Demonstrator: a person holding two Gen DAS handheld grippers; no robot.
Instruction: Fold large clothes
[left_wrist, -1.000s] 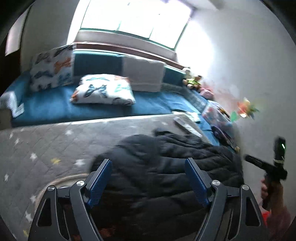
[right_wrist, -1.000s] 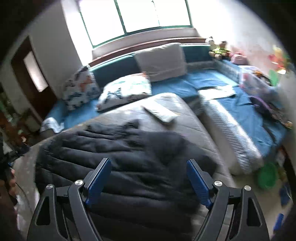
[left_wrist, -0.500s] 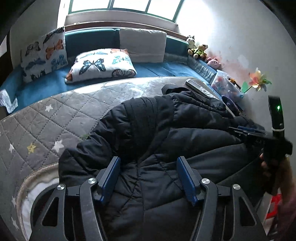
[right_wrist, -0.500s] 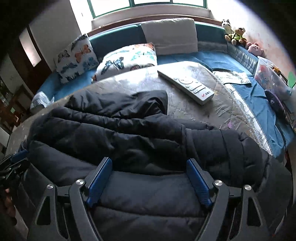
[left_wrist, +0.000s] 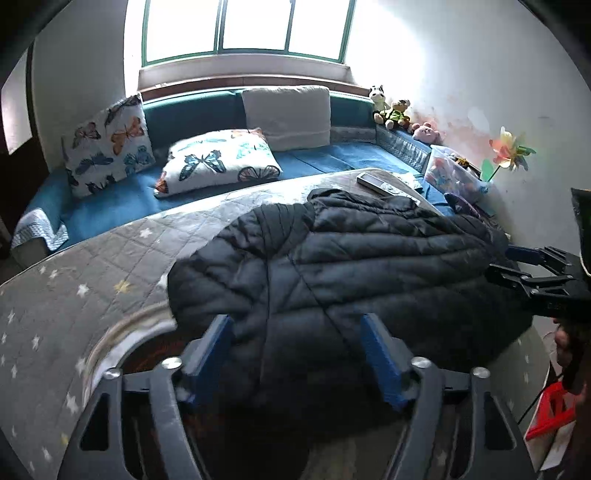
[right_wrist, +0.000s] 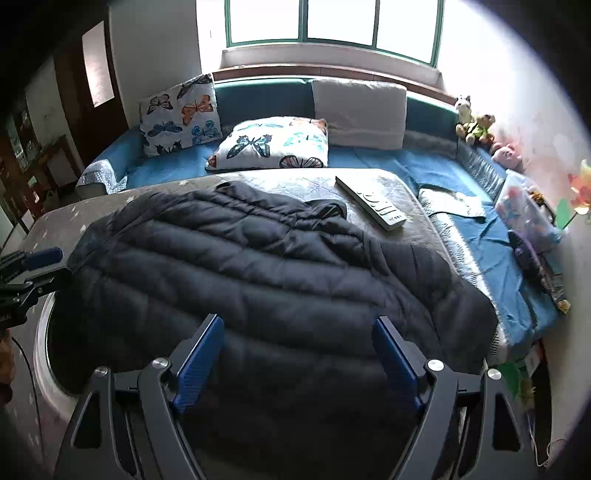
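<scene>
The black quilted puffer jacket lies on the grey star-patterned quilted table. The left gripper and the right gripper both stand with jaws apart above its hem at 6 o'clock.

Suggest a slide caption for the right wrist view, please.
Open right hand-held gripper above a dark puffer jacket on a grey quilt.

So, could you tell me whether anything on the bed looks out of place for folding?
Yes: a white remote control lies on the grey star quilt, just beyond the dark puffer jacket, where it could get in the way of a fold. The jacket itself lies rumpled, its far edge bunched.
</scene>
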